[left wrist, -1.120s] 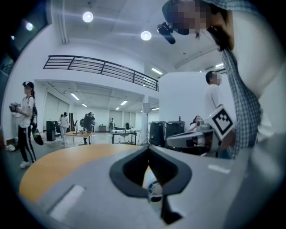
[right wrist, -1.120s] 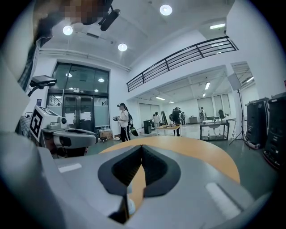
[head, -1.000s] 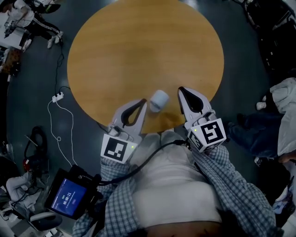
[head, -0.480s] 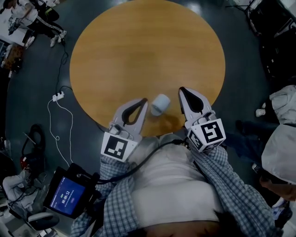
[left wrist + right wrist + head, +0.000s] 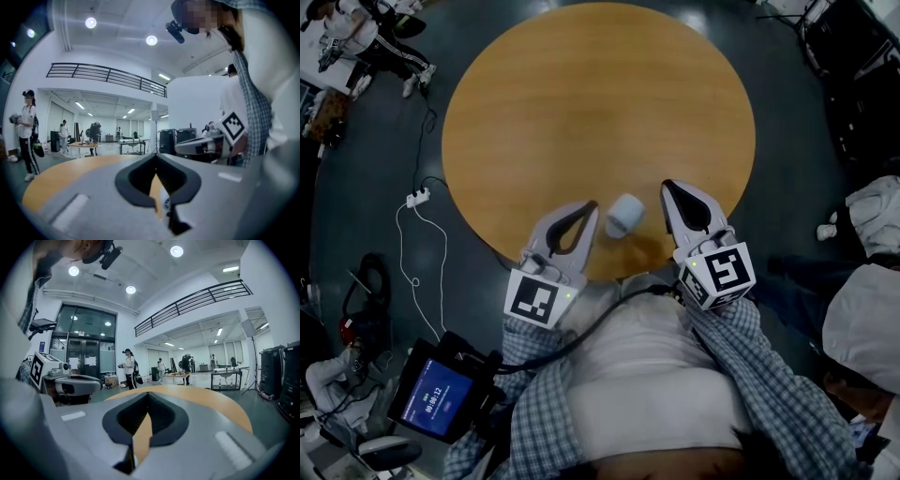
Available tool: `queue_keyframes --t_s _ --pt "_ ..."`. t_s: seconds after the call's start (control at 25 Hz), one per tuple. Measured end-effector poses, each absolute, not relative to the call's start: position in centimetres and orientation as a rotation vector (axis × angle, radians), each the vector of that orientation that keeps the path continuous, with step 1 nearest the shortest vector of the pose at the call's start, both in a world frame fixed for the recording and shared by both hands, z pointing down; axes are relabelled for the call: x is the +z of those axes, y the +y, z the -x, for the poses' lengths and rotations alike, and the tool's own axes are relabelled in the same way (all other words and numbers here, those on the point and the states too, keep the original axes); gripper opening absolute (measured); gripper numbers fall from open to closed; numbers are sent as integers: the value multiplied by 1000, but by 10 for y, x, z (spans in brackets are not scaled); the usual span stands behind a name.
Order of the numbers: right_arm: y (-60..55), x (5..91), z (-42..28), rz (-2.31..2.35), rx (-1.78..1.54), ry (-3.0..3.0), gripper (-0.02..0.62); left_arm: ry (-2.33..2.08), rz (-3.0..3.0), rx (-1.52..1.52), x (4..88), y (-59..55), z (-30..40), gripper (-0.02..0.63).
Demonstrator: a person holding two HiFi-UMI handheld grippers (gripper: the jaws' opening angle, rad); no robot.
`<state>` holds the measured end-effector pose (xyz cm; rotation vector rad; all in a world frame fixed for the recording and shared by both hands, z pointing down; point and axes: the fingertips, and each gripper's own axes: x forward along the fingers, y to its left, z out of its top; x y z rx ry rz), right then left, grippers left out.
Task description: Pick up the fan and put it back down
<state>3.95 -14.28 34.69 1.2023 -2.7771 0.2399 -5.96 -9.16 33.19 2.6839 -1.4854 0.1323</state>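
— Fan position first: where is the small white rounded fan (image 5: pixel 624 216)?

— On the round orange-brown wooden table (image 5: pixel 581 94), near the edge closest to the person. It sits in the space between the 2 tools.

— Start from the left.

— The grey left gripper (image 5: pixel 592 208) reaches in over the table edge, and its tip is just beside the fan's left side. I cannot tell whether they touch. In the left gripper view, that gripper (image 5: pixel 156 155) has its 2 jaws pressed together at the tip. Only a loop-shaped gap lies behind the tip, and nothing is pinched.

— And the other side?

— The grey right gripper (image 5: pixel 667 187) points the same way, with its tip to the right of the fan and a little apart from it. In the right gripper view, this gripper (image 5: pixel 148 393) is likewise closed tip to tip and grips nothing. Bare tabletop shows through its loop.

— So the fan?

— It rests on the wood, held by neither, and is nearer the left tip than the right 1.
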Motion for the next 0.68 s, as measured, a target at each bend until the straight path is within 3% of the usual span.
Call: queue_keyframes --t_s 0.68 --pt "-140 352 -32 -1129 192 -2770 2 -1493 -2664 144 338 -89 63 0"
